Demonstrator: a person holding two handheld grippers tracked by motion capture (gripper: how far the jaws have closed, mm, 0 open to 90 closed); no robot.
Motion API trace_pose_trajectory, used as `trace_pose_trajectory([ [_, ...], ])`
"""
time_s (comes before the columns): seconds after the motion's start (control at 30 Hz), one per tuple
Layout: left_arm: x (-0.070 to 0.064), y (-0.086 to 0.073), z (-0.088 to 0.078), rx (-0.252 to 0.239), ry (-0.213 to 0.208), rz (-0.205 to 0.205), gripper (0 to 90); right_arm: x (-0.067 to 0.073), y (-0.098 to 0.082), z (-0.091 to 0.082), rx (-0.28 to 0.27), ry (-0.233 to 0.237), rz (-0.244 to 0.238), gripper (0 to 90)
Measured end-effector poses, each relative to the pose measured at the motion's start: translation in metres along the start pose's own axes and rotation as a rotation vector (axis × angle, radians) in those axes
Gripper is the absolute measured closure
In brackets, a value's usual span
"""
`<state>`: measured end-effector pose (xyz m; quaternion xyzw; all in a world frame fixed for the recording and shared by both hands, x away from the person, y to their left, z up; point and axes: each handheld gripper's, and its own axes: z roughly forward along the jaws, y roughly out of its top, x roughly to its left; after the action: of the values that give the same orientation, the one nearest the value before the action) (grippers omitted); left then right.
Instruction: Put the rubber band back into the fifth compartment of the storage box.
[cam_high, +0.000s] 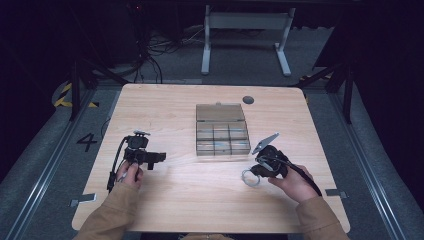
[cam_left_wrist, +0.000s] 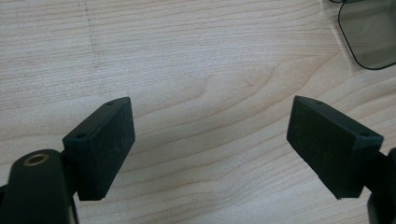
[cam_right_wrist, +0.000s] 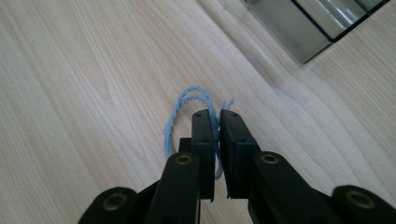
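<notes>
The right gripper has its jaws clenched on a loop of light blue twisted string, pinching it near its knotted end; the rest of the loop lies on the worktop just ahead of the jaws. In the high view this gripper sits near the worktop's right edge, toward the front, close to the front right corner of the clear compartment box.

The left gripper is released, jaws spread wide over bare wood with nothing between them, near the left edge.

The box lies at the middle of the worktop, lid folded back, divided into small compartments; their contents are too unclear to tell.
</notes>
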<state>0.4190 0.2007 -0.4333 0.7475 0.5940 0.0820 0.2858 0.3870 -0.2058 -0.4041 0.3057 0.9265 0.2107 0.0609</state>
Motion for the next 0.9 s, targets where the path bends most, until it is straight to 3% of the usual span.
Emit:
trace_pose_trajectory([
  [0.5, 0.001, -0.002, 0.0, 0.001, 0.007, 0.003, 16.0, -0.007, -0.001, -0.037, -0.116, 0.011, 0.05, 84.7],
  [0.77, 0.006, -0.007, -0.007, -0.011, 0.026, -0.009, 16.0, -0.011, 0.004, -0.055, -0.155, -0.018, 0.103, 84.7],
  [0.9, 0.009, -0.011, -0.009, -0.016, 0.03, -0.016, 16.0, -0.013, 0.008, -0.061, -0.173, -0.018, 0.104, 84.7],
])
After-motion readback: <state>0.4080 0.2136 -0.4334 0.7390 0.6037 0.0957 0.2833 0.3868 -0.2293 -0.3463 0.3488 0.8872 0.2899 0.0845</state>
